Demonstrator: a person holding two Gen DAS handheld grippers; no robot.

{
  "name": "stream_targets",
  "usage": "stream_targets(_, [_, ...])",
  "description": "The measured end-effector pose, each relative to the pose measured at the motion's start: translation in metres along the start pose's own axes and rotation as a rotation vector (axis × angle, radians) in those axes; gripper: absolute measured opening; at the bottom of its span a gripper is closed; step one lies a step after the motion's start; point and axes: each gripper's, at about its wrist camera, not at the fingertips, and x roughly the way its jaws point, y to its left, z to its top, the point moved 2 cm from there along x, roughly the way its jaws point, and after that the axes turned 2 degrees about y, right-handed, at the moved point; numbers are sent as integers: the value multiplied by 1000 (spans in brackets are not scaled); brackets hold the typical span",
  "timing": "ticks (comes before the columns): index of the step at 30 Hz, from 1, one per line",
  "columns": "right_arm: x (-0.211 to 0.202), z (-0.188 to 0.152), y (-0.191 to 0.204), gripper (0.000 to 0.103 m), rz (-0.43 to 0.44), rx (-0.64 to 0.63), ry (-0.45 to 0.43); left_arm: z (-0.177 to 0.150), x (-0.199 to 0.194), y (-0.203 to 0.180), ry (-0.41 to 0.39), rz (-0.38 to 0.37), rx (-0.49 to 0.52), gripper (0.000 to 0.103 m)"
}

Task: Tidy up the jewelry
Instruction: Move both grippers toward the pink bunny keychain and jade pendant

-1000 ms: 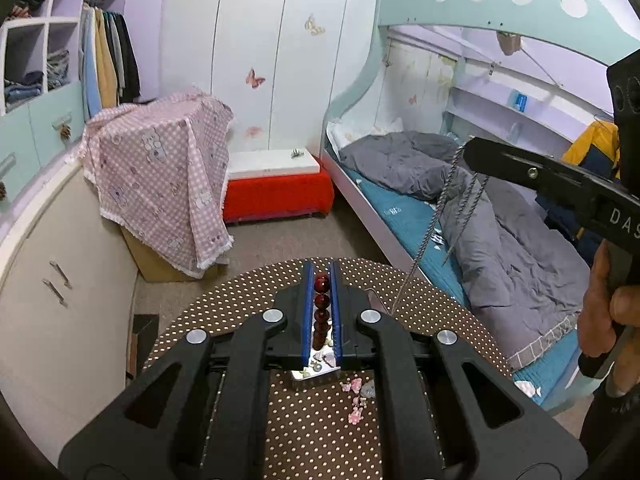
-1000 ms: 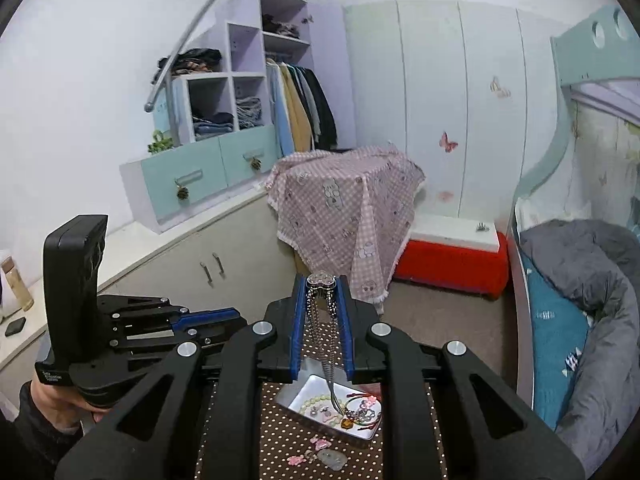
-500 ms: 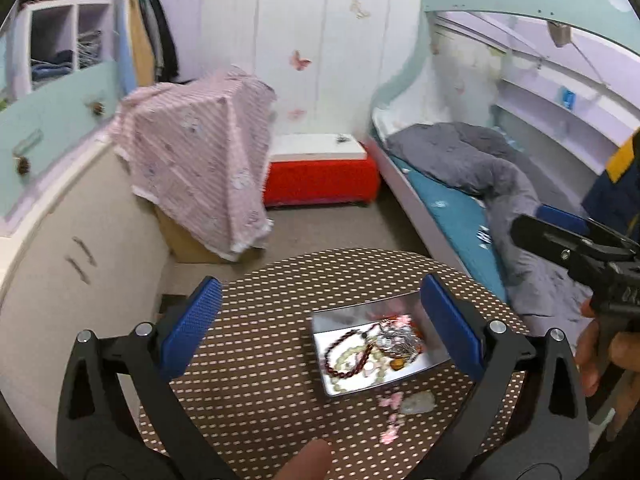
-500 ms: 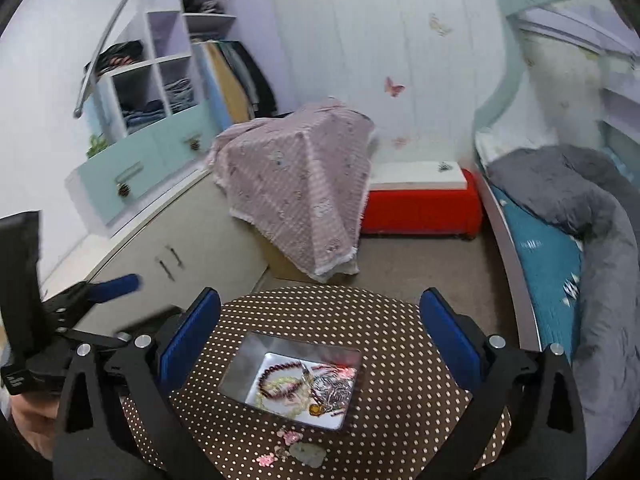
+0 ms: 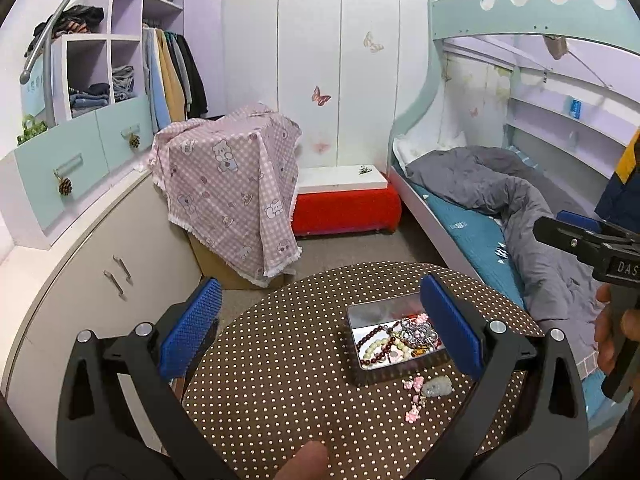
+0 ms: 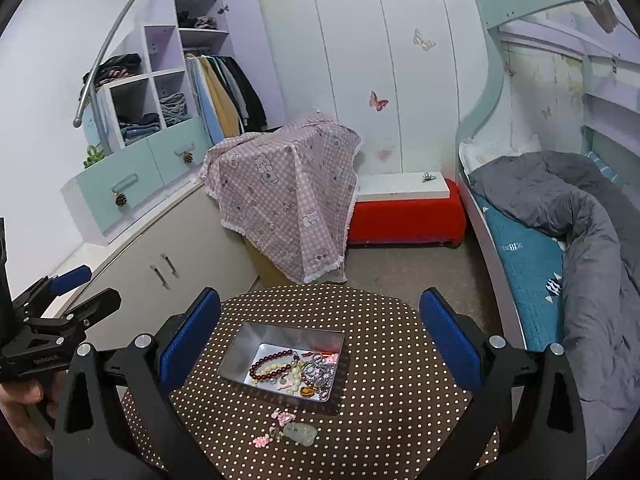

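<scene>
Left wrist view: my left gripper [image 5: 320, 328] has its jaws spread wide and holds nothing, and the right gripper [image 6: 320, 332] hangs just as wide apart and bare. The metal tin [image 6: 244, 346] of jewelry [image 6: 294, 372] sits on the dotted surface [image 6: 392, 392] between the right jaws, with a pale pendant [image 6: 301, 433] loose at its 6 o'clock.
</scene>
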Motion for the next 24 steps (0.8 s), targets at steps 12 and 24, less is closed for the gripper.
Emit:
stream_targets(12, [-35,-12,20,96,12,-65,-56,-16,-34,-6,-67,-23,21,97])
stream_targets(24, [-50,-42,24,96,23,-70,-71,-41,-48,-9,-88,-29,-7,97])
